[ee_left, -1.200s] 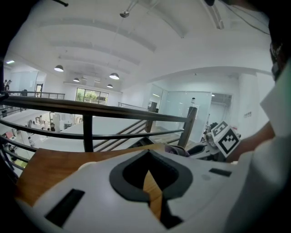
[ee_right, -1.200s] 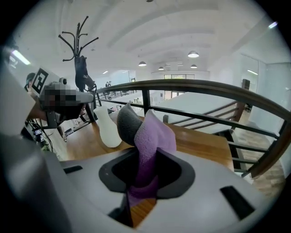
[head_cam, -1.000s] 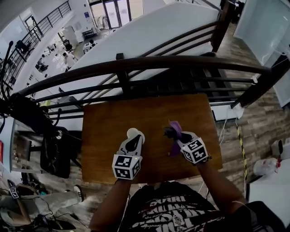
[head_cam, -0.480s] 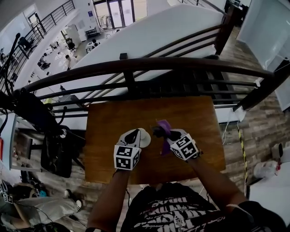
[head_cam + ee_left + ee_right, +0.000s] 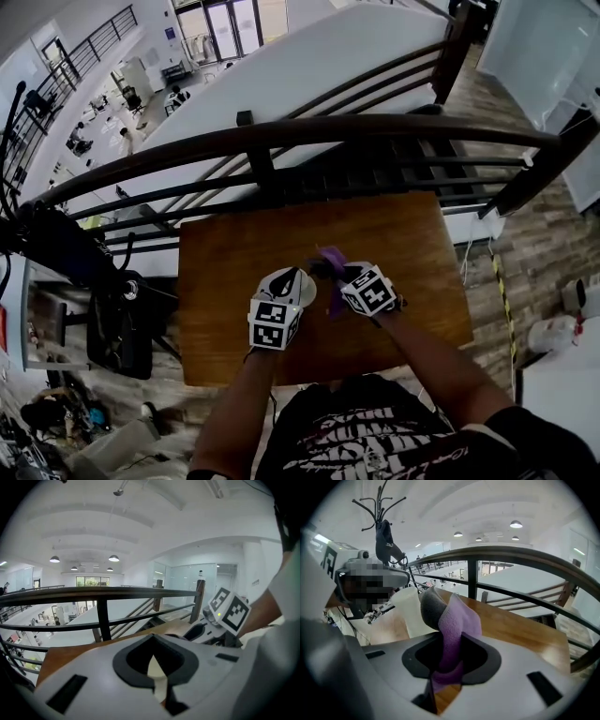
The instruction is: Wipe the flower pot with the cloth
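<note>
Status from my end: both grippers are up over the middle of the tabletop, close together, roughly equal dist from L and R edges.

L gripper: jaws narrow, pinched on the flower pot. In the left gripper view I see a cream sliver of the pot's wall wedged in the jaw notch. In the head view the pot shows only as a pale patch just R of that gripper, mostly covered by it. Can't tell if its base is on the wood or lifted.

R gripper: jaws closed on the cloth. It's purple w/ a grey side, sticks up out of the notch and folds over toward the pot. In the right gripper view the fold sits right against the cream wall and looks like contact, but I can't confirm 100%.

Marker cubes on both grippers face the head cam, toward the near edge. Person's forearms come in over the near edge. Dark railing runs past the far edge.
</note>
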A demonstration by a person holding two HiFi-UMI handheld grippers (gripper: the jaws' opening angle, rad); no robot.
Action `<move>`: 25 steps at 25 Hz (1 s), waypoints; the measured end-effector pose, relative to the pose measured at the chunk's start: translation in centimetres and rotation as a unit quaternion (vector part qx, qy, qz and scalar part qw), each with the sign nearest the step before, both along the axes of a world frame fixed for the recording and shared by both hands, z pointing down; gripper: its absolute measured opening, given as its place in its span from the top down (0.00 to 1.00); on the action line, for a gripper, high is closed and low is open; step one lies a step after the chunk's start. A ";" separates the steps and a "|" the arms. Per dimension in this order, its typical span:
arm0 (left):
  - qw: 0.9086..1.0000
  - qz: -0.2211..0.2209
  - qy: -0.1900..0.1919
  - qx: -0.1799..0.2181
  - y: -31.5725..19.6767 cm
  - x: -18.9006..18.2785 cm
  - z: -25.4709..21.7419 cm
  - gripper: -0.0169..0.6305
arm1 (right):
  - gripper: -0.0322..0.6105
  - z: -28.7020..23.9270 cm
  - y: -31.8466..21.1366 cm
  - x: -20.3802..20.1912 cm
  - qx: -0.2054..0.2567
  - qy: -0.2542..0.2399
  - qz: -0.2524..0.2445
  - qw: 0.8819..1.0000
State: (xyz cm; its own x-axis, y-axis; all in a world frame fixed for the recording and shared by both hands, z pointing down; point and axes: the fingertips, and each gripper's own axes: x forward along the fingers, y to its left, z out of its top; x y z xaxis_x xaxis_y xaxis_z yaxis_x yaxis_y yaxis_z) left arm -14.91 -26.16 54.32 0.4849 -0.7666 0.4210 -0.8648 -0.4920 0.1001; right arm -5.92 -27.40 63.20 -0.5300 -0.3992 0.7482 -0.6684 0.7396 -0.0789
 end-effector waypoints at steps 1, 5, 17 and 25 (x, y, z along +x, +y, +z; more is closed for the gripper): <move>1.000 0.005 -0.003 -0.001 0.0 0.1 0.3 0.98 | 0.81 0.5 -0.2 -0.3 -0.001 0.007 -0.003 1.000; 1.000 0.023 -0.011 -0.009 0.3 0.4 1.6 0.98 | 0.81 2.8 -1.0 -1.3 -0.002 0.052 -0.029 0.998; 0.999 0.043 0.002 0.015 0.5 0.2 1.8 0.98 | 0.81 5.1 1.5 -3.7 -0.032 0.076 -0.076 0.994; 0.999 0.045 0.006 0.014 0.7 0.2 2.0 0.98 | 0.81 5.4 6.5 -4.6 -0.060 0.058 -0.085 0.993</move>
State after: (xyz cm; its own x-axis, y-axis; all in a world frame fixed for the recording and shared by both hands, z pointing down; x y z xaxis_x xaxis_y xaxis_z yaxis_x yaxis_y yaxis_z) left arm -14.74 -25.45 56.29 0.5569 -0.7308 0.3946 -0.8158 -0.5704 0.0951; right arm -10.53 -20.94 68.64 -0.4907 -0.2158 0.8442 -0.5435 0.8331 -0.1030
